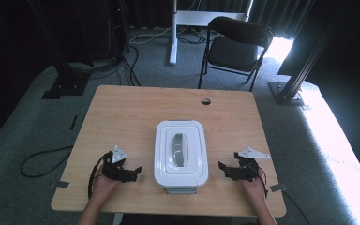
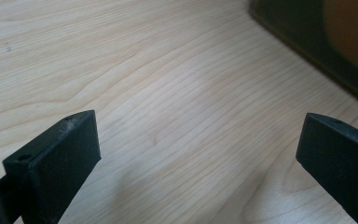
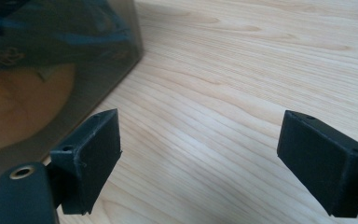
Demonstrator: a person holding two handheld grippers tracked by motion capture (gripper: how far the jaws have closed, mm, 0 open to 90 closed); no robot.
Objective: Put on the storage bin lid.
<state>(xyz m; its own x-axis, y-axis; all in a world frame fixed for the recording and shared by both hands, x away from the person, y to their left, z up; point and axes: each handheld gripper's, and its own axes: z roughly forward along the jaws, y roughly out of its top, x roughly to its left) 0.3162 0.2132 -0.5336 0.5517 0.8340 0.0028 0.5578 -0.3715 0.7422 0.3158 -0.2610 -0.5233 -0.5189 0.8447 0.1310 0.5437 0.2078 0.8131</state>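
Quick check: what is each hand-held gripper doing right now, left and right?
Left hand-held gripper: open, holding nothing.
Right hand-held gripper: open, holding nothing.

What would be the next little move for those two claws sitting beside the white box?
Probably bring both inward toward the white rectangular plastic container. The left claw and right claw rest on the light wooden table, one at each side of the container, both open and holding nothing. Its lid with the grey handle looks still on, so closing the gap likely comes first.
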